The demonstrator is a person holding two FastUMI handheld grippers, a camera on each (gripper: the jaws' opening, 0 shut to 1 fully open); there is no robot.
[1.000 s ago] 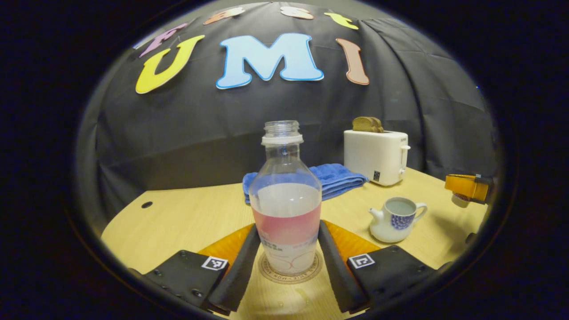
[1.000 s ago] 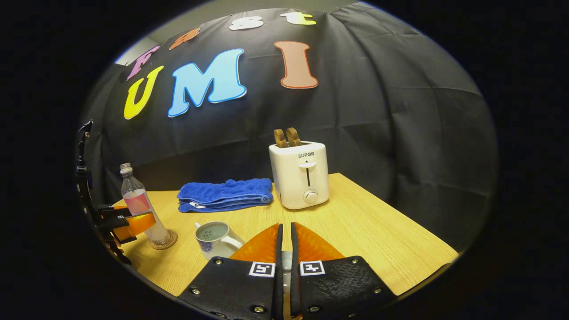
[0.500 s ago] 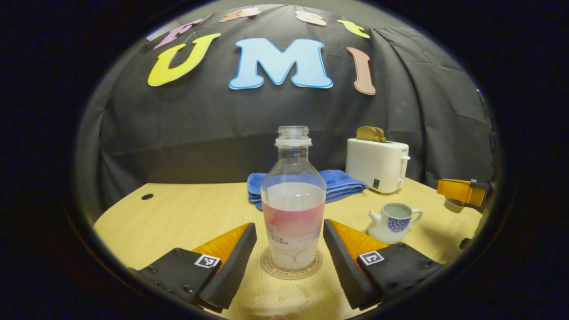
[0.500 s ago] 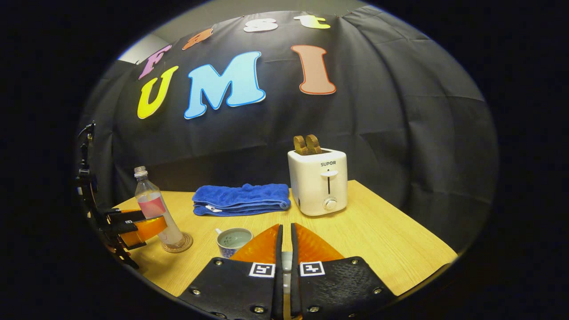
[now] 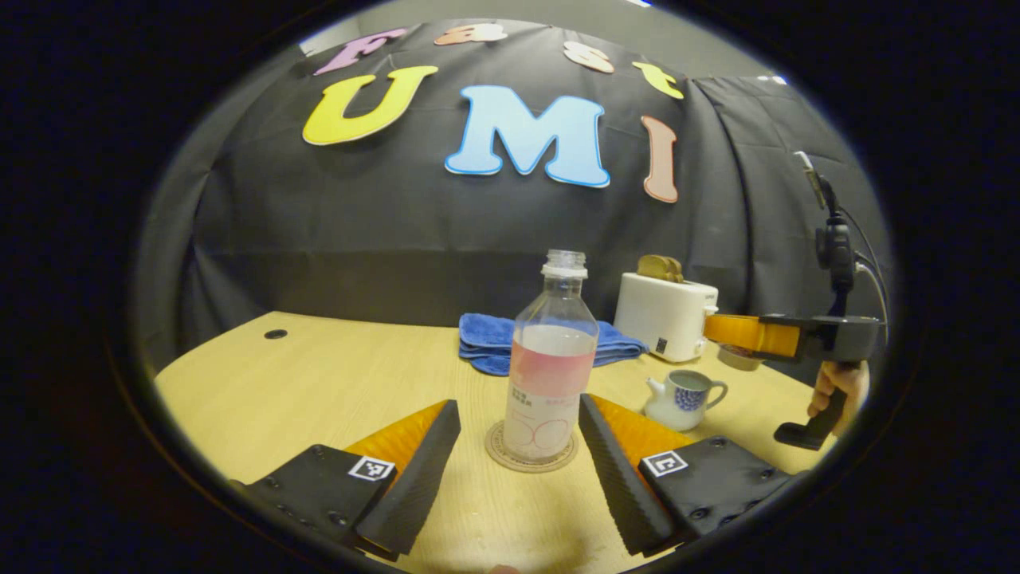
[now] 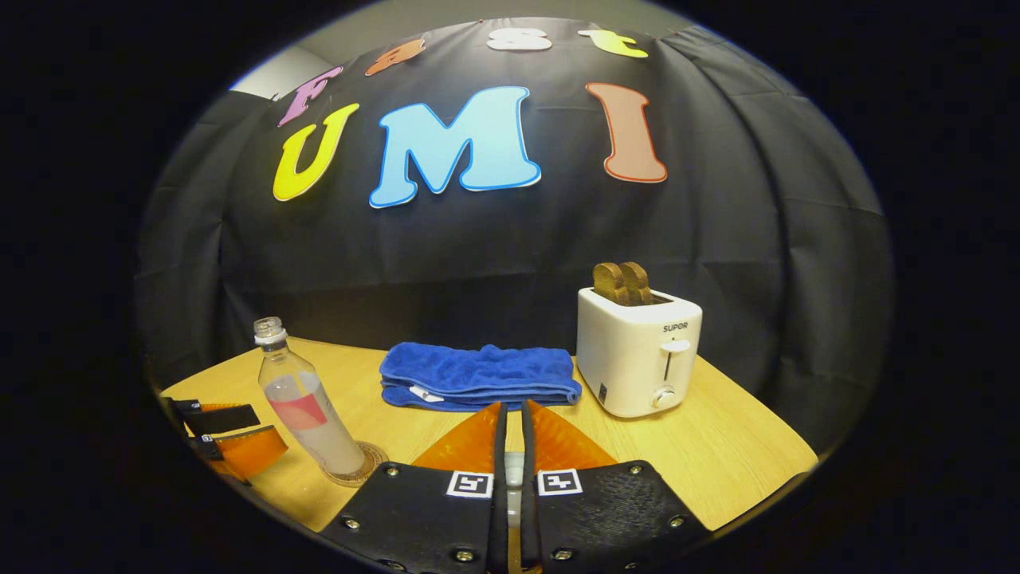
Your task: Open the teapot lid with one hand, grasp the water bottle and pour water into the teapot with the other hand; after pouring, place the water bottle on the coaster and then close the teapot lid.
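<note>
The clear water bottle [image 5: 550,375], capless and part full, stands upright on the round coaster [image 5: 530,456]. My left gripper [image 5: 518,402] is open, its fingers on either side of the bottle and a little short of it, touching nothing. The white teapot [image 5: 685,399] with a blue pattern sits to the right, its top uncovered. My right gripper [image 5: 721,328] hovers above it, shut on the pale teapot lid [image 5: 737,359]. In the right gripper view the right gripper [image 6: 514,410] is closed on a pale piece, the lid [image 6: 514,470], and the bottle [image 6: 307,406], coaster [image 6: 355,466] and left gripper [image 6: 267,434] sit at the left.
A folded blue towel [image 6: 478,375] lies at the back of the wooden table [image 5: 319,383]. A white toaster [image 6: 637,351] with bread slices stands to its right. A hand [image 5: 833,383] holds the right gripper's handle. A small puddle lies near the coaster.
My left gripper has opened wider and drawn back from the bottle, which stays on the coaster. The right gripper, still holding the lid, has swung over the teapot.
</note>
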